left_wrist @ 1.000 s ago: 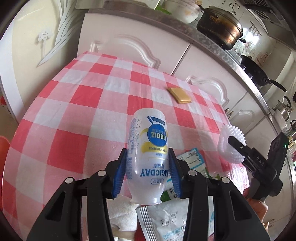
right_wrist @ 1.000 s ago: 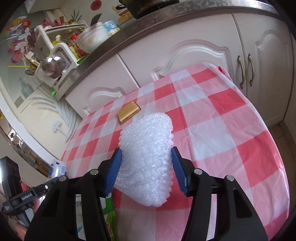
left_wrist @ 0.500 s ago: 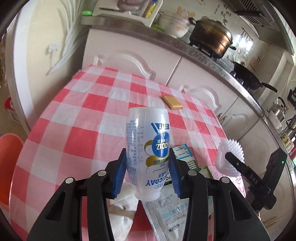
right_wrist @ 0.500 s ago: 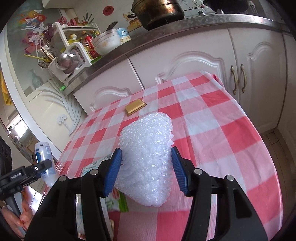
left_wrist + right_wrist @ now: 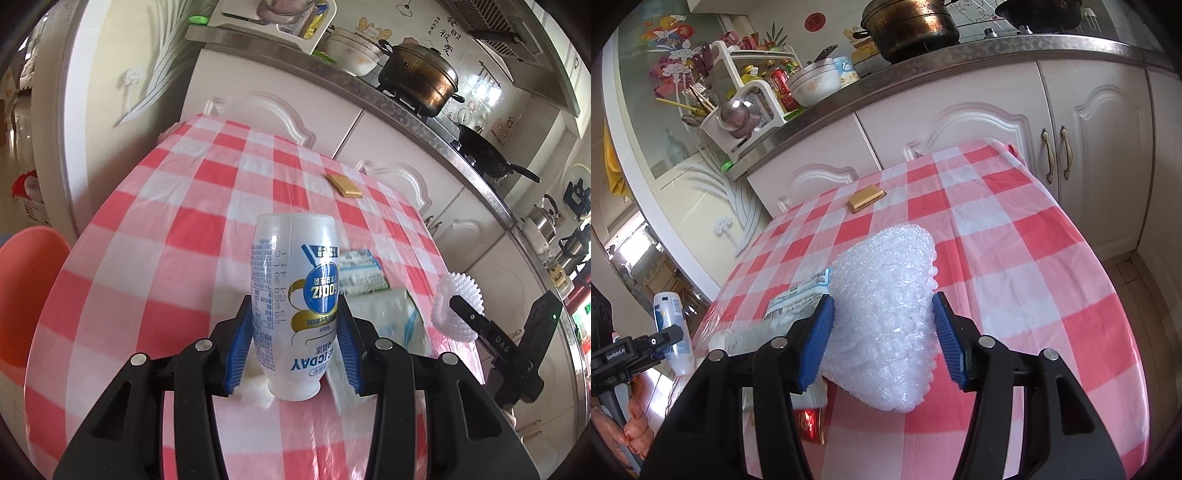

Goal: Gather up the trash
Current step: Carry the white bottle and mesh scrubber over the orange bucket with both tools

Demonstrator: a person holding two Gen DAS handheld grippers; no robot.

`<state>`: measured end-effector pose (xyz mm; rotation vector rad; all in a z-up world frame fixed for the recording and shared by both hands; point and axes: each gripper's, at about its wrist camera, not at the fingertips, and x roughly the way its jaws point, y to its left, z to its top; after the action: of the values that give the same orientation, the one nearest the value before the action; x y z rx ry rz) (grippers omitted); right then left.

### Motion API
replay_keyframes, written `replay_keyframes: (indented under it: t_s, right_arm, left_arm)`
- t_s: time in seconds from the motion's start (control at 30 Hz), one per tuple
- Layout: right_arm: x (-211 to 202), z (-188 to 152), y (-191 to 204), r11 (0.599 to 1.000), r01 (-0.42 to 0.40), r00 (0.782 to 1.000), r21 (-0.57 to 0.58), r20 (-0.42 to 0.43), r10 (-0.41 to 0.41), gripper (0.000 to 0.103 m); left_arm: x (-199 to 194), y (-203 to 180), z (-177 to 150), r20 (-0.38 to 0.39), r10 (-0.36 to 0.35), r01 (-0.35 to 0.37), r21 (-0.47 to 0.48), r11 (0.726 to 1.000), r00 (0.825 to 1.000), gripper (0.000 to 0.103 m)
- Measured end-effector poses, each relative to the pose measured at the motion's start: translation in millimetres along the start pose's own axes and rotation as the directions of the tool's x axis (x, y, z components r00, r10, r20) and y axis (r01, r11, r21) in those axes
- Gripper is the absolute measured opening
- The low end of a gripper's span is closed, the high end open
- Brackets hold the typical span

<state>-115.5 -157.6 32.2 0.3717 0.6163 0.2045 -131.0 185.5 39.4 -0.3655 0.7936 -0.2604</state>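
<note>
White plastic fills the left wrist view: an upturned bottle (image 5: 293,306) with a blue and gold label, cap end toward the camera, is clamped at its lower body between the blue pads of the left gripper (image 5: 293,343). It hangs clear above the red-and-white checked tablecloth (image 5: 147,229). It looks empty, so I judge it light and fairly stiff, but its smooth, rounded wall could slip or swivel between the pads — the hold on the straight part of the body, below the shoulder, seems the right place.

The right gripper (image 5: 882,341) has its jaws closed on a wad of white foam netting (image 5: 886,314), also lifted off the cloth. This piece should weigh almost nothing and squash readily; a grip across its thick middle, as here, gives the pads plenty to sink into, though a loose edge might snag.

On the table lie more wrappers: a blue-and-white packet (image 5: 360,273), a clear plastic bag (image 5: 391,314) and a red scrap (image 5: 809,421) below the right gripper. A small gold packet (image 5: 867,198) sits well apart, near the far edge.

At the left, beside the table, an orange bin (image 5: 26,295) stands — probably where both loads belong.
</note>
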Motion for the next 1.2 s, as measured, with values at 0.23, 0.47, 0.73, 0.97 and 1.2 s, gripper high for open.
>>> replay_keyframes:
  t_s: [0.23,0.47,0.73,0.97,1.2]
  right_arm:
    - [-12.5,-9.6,-1.1,1.000,0.005,1.000,0.014,-0.012,-0.005,0.056]
    - [-24.1,-19.0,-1.8,0.999,0.021,0.999,0.039,-0.035,-0.020,0.056]
    - [-36.2,-20.0,14.6,0.999,0.037,0.998,0.010,-0.049,-0.037,0.056]
    - [-38.0,-14.4,45.7,0.999,0.011,0.997,-0.031,-0.074,-0.013,0.056]
    - [-31.1,-3.6,82.8,0.996,-0.071,0.991,-0.051,-0.115,0.065,0.056]
  left_arm:
    - [-8.0,14.0,-21.0,-0.032,-0.019,0.018,-0.020,1.000,0.999,0.044]
    - [-9.5,27.5,-36.5,-0.056,-0.038,0.036,-0.037,0.999,0.998,0.044]
    - [-15.2,45.0,-39.7,-0.048,-0.060,0.057,-0.062,0.996,0.997,0.044]
    - [-26.5,78.4,-39.9,-0.020,-0.057,0.055,-0.127,0.990,0.998,0.044]
    - [-44.8,119.4,-36.6,0.021,-0.027,0.031,-0.201,0.979,0.999,0.044]
